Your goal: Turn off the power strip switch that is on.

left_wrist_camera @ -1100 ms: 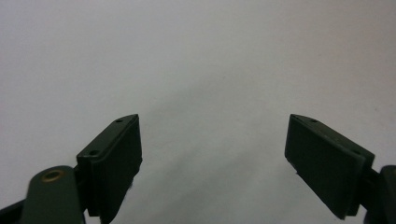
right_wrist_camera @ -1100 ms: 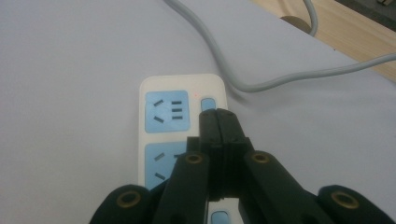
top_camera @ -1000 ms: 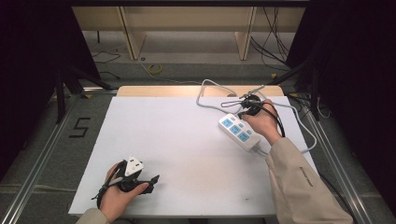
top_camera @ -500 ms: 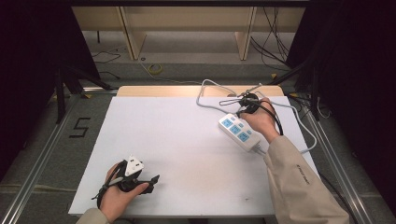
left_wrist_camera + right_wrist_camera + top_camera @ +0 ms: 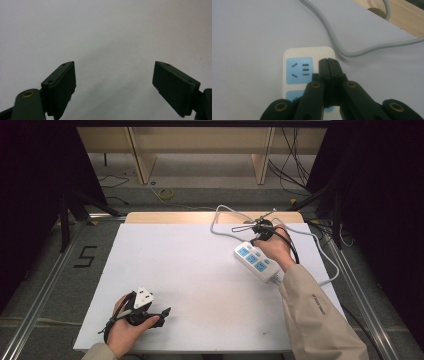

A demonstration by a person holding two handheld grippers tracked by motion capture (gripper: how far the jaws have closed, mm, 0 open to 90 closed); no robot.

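- The right gripper [image 5: 327,60] has its jaws pressed together with nothing between them; the tip sits over the far end of the power strip [image 5: 308,72], beside a small red light, and looks poised to press there, perhaps on a switch.
- The left gripper [image 5: 113,87] has its jaws wide apart and empty over bare white table [image 5: 105,30].
- In the high view the power strip [image 5: 256,261] lies at about 2 o'clock on the table [image 5: 200,270], with the right gripper [image 5: 261,227] at its far end and the left gripper [image 5: 150,312] at about 7 o'clock, well apart.
- The strip is likely a light, rigid plastic bar with a smooth, somewhat slippery shell; it should slide when pushed from above.
- A hold is best taken across its long sides, clear of the blue sockets [image 5: 299,70].
- Its grey cord [image 5: 352,50] loops away toward 12 o'clock; being stiff, it may tug the strip round.
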